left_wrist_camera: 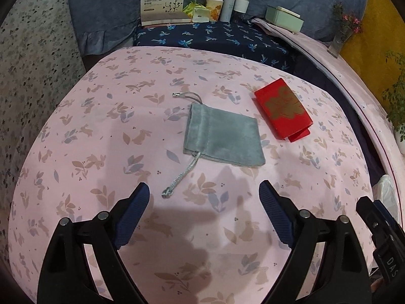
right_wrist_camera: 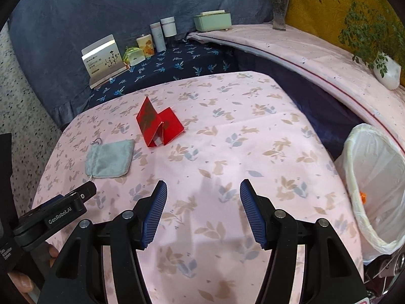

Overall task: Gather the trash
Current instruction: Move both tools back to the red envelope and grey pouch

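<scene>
A grey drawstring pouch (left_wrist_camera: 222,133) lies flat on the pink rabbit-print table (left_wrist_camera: 101,131), just ahead of my left gripper (left_wrist_camera: 203,190), which is open and empty. A red folded paper packet with a gold flower (left_wrist_camera: 284,109) lies to the pouch's right. In the right wrist view the pouch (right_wrist_camera: 110,158) is at the left and the red packet (right_wrist_camera: 159,125) stands tented further back. My right gripper (right_wrist_camera: 203,187) is open and empty above the table (right_wrist_camera: 253,131). A white-lined trash bin (right_wrist_camera: 374,185) stands at the table's right edge, with a small orange scrap inside.
A dark blue patterned ledge (right_wrist_camera: 177,65) behind the table holds a white box (right_wrist_camera: 103,59), small packets, bottles (right_wrist_camera: 163,34) and a green box (right_wrist_camera: 212,20). A vase of flowers (right_wrist_camera: 279,7) and a potted plant (right_wrist_camera: 384,68) stand on the pink shelf at the right.
</scene>
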`<state>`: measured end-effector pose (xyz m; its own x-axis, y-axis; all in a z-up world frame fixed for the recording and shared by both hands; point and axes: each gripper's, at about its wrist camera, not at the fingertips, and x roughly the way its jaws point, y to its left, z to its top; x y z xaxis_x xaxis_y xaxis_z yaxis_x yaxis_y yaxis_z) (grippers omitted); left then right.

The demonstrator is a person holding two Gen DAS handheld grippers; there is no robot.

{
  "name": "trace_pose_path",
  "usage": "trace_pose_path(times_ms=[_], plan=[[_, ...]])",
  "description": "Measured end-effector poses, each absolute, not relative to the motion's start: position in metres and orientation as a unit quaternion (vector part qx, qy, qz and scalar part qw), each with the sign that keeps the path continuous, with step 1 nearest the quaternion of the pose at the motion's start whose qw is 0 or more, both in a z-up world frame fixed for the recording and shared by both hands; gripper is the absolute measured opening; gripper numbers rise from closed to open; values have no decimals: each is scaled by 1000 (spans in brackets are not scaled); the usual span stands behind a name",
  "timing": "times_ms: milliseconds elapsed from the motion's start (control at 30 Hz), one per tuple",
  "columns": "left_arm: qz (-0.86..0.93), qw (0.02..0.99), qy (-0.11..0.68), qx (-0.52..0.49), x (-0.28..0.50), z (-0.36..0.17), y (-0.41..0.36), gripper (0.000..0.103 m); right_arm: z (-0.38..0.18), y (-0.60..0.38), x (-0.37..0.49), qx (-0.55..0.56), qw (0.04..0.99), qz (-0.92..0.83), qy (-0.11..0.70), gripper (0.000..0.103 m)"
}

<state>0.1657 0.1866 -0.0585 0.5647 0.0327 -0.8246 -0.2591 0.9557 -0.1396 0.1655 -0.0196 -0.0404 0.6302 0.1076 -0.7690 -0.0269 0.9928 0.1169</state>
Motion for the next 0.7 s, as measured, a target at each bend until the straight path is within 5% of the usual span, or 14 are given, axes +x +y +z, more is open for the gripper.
trace_pose_path(times_ms=[700], plan=[[84,858,478,-170,231,-88,221,90,-61,31,264,26,896,60,438,67]])
